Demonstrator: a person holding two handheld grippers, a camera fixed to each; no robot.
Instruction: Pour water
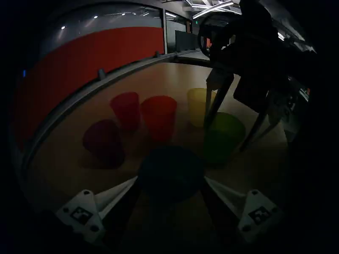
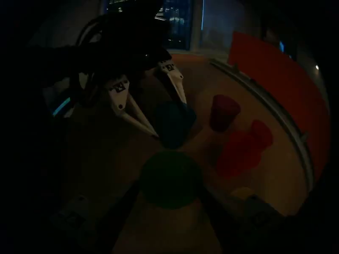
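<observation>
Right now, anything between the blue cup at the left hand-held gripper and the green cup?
Nothing visible. The blue cup and the green cup face each other across a bare strip of table. The red cups and the yellow cup stand off to one side of that line.

Smooth wood-look counter (image 1: 169, 78), soft sheen. Thin, smooth plastic, slightly see-through, for red cup (image 1: 159, 116), yellow cup (image 1: 197, 106), green cup (image 1: 222, 137), blue cup (image 1: 171, 173) and dark red cup (image 1: 104, 142). Matt white hard plastic on fingers (image 1: 112, 197) of left tool (image 1: 171, 180), flat printed tag (image 1: 80, 213) on top. Grey, metal-looking rail (image 1: 101, 78) at counter edge. Matt red wall panel (image 1: 93, 55); glossy glass (image 1: 106, 19) above, dotted with lamp glints.
</observation>
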